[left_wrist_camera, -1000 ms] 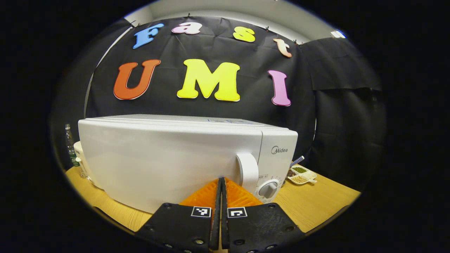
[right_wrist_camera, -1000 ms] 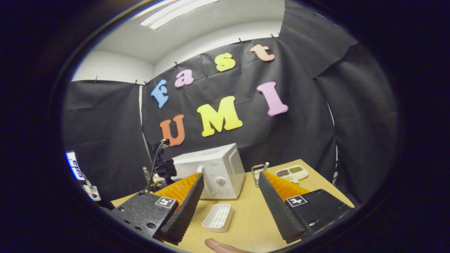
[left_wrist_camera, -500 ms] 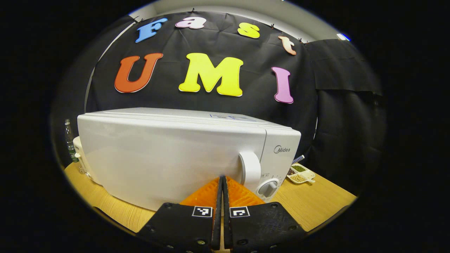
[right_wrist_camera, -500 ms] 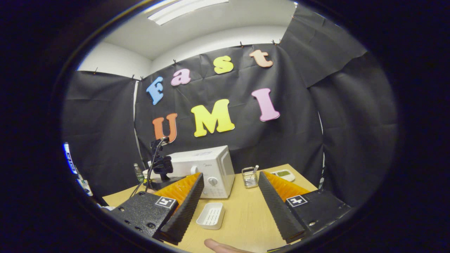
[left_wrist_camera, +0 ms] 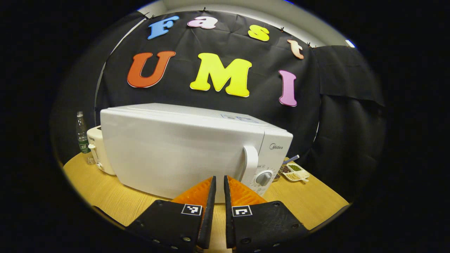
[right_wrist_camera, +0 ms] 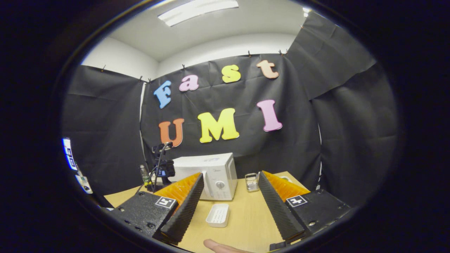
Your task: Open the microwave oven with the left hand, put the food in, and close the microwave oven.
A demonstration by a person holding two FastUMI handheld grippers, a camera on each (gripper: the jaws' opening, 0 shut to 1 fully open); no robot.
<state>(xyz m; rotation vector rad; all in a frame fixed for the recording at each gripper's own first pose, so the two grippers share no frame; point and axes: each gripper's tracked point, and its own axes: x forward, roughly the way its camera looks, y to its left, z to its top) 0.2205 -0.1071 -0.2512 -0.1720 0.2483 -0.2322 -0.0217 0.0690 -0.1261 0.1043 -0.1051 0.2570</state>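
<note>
— Hidden or hard to make out? Inside of the white microwave oven (left_wrist_camera: 182, 151), for one: door closed, handle (left_wrist_camera: 250, 164) just right of the left hand-held gripper (left_wrist_camera: 218, 182). Contents of the divided dish (left_wrist_camera: 296, 173) at its far side too small to name. Fingertip (right_wrist_camera: 219, 246) cut off at the bottom edge of the right gripper view.

— And the food? Cannot tell; only a white ribbed tray (right_wrist_camera: 218, 214) lying on the worktop (right_wrist_camera: 246, 218) in front of the oven, between the widely spread fingers of the right hand-held gripper (right_wrist_camera: 230, 182).

— Left one? Barely parted (a narrow slit), pinching nothing, close to the door.

— Room? Pale wood worktop, black cloth walls, water bottle (left_wrist_camera: 82, 137) and white appliance (left_wrist_camera: 100, 154) behind the oven, ceiling light (right_wrist_camera: 197, 7) overhead.
</note>
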